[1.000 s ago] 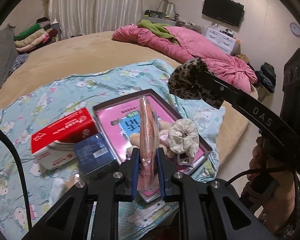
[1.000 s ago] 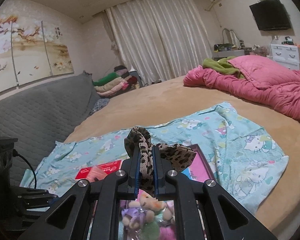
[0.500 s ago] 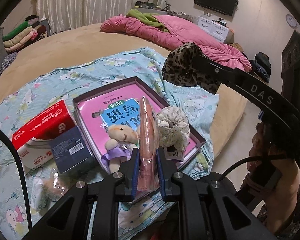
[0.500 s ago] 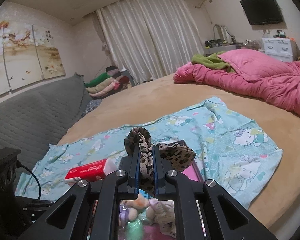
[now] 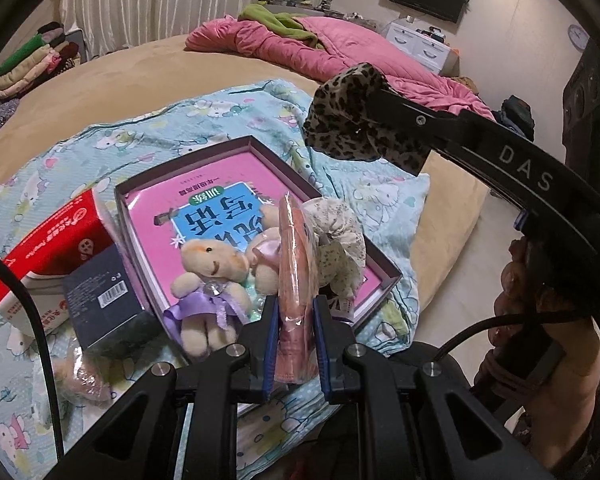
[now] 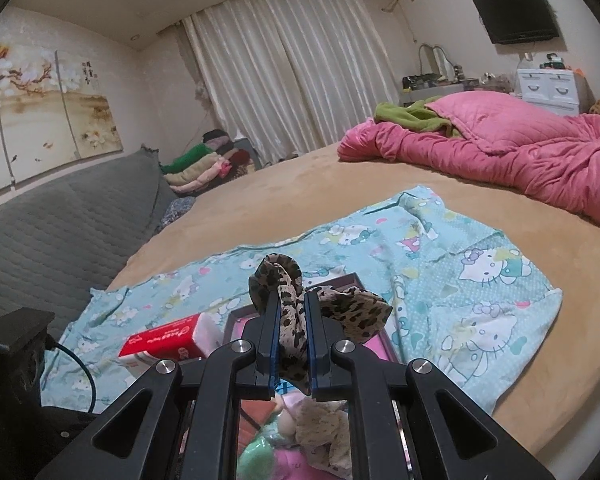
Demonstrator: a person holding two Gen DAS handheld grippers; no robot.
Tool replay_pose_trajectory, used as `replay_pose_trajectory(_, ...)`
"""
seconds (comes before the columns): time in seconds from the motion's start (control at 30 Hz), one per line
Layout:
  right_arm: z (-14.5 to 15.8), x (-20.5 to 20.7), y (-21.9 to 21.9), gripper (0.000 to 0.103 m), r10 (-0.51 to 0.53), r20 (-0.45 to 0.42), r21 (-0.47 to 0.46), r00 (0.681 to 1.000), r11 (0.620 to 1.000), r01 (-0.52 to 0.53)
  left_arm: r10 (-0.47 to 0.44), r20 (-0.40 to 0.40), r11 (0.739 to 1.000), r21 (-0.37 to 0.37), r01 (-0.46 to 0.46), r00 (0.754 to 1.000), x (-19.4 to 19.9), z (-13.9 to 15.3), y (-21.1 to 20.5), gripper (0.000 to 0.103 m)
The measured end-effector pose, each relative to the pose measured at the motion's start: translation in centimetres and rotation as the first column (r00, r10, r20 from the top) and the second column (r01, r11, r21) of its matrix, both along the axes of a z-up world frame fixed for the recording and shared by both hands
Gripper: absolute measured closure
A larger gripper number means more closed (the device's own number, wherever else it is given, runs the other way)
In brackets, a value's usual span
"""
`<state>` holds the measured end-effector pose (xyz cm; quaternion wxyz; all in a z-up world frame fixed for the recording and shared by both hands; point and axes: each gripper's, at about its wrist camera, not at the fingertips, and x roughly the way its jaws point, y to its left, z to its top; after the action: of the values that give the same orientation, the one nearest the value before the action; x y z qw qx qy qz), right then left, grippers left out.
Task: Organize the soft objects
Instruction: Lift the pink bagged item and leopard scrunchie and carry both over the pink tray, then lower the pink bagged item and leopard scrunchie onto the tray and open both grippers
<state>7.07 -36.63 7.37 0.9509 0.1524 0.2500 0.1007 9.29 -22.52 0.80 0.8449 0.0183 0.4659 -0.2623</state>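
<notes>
My left gripper [image 5: 295, 301] is shut on a flat pink item in clear wrap [image 5: 296, 248], held upright just over the near edge of a purple-rimmed box [image 5: 260, 142]. A pink book lines the box. A small teddy bear in a purple dress [image 5: 210, 276] and a floral scrunchie [image 5: 338, 240] lie in it. My right gripper [image 6: 292, 296] is shut on a leopard-print scrunchie [image 6: 290, 320], which hangs above the box's far right corner [image 5: 348, 116].
A red tissue pack [image 5: 56, 240] and a dark blue carton [image 5: 100, 296] lie left of the box on a blue cartoon blanket [image 5: 228, 108]. A plastic-wrapped item [image 5: 80, 372] lies near the front left. A pink quilt [image 5: 340, 44] is heaped at the bed's far side.
Both grippers have sunk toward the bed with their items still held. In the left wrist view the box and toys have come closer and the teddy bear has come into sight.
</notes>
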Motion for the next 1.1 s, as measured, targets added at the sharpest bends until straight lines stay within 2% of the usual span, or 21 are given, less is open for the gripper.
replay_pose_trajectory(0.47, -1.5, 0.6, -0.6, 0.093, -0.021, -0.032, -0.004, 0.999, 1.0, 0.021, -0.017, -0.041, 1.0, 0.005, 0.017, 0.999, 1.2, -2.1, -1.3, 0.086)
replay_pose_trajectory(0.8, -3.0, 1.4, -0.9, 0.093, -0.019, -0.065, 0.023, 0.998, 1.0, 0.021, 0.012, -0.096, 1.0, 0.017, -0.011, 0.995, 2.5, -4.3, -0.9, 0.086)
replay_pose_trajectory(1.1, -4.6, 2.4, -0.6, 0.092, -0.017, -0.09, -0.008, 0.996, 1.0, 0.017, 0.024, -0.115, 1.0, 0.018, -0.022, 0.993, 3.2, -5.4, -0.5, 0.086)
